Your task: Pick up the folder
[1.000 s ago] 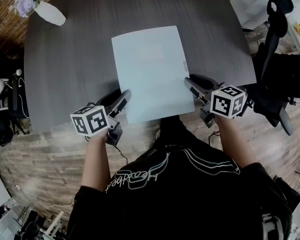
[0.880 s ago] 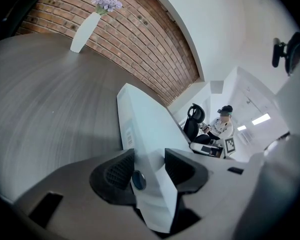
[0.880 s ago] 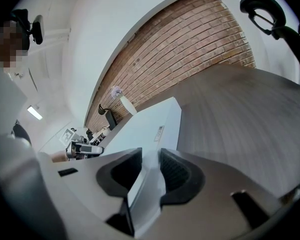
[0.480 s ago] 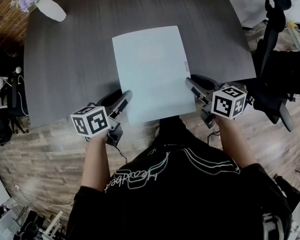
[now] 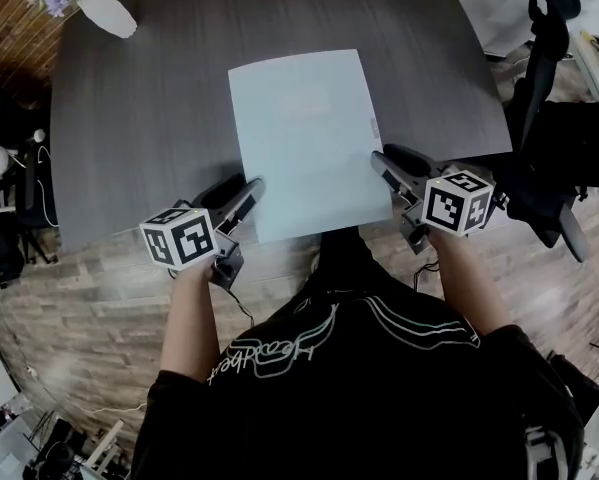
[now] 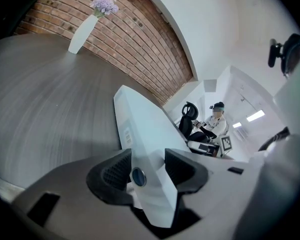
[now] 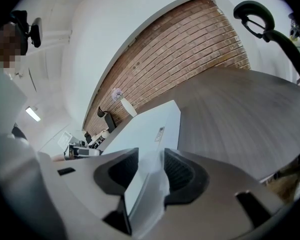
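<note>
Fingers (image 7: 182,171) on the right gripper (image 7: 151,156) have just eased wider yet pinch the folder (image 5: 304,138), left gripper (image 6: 147,159) clamped too, so lifting seems possible.

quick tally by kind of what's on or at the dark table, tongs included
folder: 1
vase of flowers: 1
tongs: 2, left tongs and right tongs, each with the folder's edge between its jaws; the right jaws have just been opening
total: 4
</note>
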The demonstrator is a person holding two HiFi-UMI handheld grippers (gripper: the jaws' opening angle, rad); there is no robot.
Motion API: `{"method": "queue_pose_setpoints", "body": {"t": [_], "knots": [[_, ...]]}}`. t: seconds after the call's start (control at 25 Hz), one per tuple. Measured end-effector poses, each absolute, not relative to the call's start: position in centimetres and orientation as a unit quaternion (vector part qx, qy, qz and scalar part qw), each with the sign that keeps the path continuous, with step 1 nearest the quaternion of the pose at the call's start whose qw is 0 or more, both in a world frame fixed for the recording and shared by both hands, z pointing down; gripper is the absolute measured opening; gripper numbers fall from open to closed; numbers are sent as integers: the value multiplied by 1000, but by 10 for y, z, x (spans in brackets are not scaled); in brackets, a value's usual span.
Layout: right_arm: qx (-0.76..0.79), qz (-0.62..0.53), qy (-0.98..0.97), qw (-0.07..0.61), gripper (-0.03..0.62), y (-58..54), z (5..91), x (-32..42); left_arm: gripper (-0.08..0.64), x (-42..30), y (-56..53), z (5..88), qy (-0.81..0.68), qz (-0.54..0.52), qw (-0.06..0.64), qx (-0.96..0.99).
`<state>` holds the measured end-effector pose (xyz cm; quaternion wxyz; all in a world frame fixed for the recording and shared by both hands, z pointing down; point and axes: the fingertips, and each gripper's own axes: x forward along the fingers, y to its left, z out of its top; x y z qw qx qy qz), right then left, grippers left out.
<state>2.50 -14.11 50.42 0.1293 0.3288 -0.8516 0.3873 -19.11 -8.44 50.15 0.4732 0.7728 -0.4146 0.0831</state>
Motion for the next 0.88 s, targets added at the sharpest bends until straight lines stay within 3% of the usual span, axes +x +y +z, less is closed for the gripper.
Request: {"method": "queue_pose_setpoints", "body": {"t": [0.08,0.24,0.36,0.88], "knots": [[322,399,-850,119,185,-138,503,24,197,-192,-81,500,-414,92,464,777],[294,413,-856,102,236,-124,496,24,273,-191,-68,493,-405,71,471,780],[273,410,-865,94,256,-111,490,27,320,-185,-53,489,-391,65,472,788],[153,454,-865,150,310,-56,523,25,379,-167,-13,508,-307,68,498,808]]}}
